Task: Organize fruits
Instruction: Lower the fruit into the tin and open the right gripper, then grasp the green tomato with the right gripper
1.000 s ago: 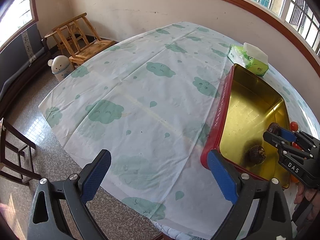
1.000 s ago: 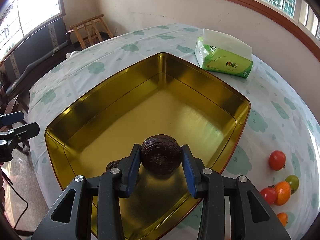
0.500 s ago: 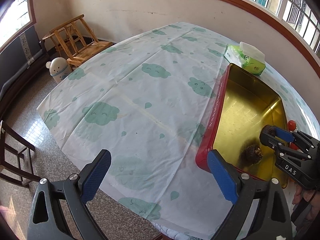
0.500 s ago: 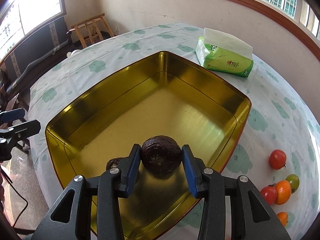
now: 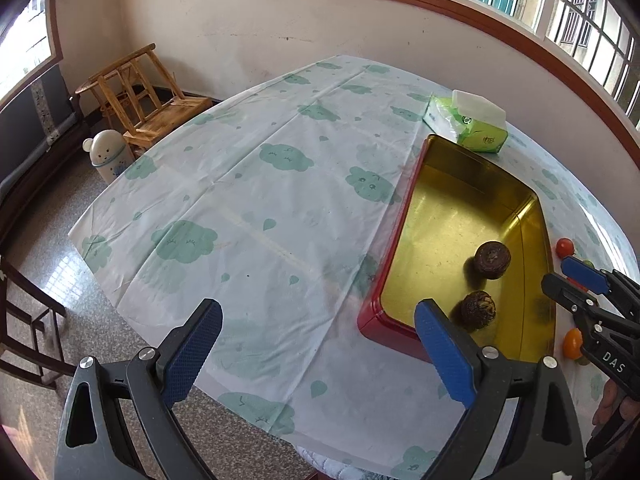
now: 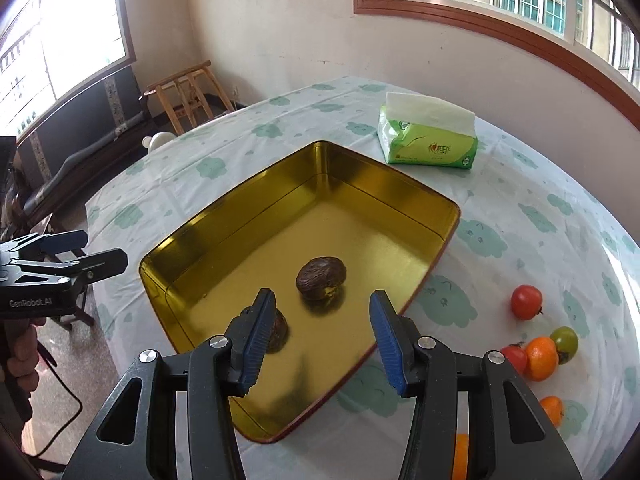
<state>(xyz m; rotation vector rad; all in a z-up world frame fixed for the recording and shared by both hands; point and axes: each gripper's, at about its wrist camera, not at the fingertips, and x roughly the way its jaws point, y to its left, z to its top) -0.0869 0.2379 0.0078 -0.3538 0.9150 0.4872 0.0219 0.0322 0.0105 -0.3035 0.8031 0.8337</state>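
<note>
Left wrist view: the left hand-held gripper (image 5: 318,344) hangs spread wide with nothing between its pads, above the desk (image 5: 256,208) edge. The gold tin tray (image 5: 404,240) lies just to its right; two dark brown fruits (image 5: 492,260) sit on the tray floor, near each other. The right hand-held gripper (image 5: 560,276) is at the tray's right rim.

Right wrist view: the right hand-held gripper (image 6: 322,332) is opening, its pads clear of everything. One dark fruit (image 6: 321,278) lies on the tray (image 6: 448,216) floor just ahead of the fingertips, untouched; the second fruit (image 6: 280,330) is partly hidden behind the left finger. Tomatoes and oranges (image 6: 540,352) lie on the desk to the right, beside the tray.
</note>
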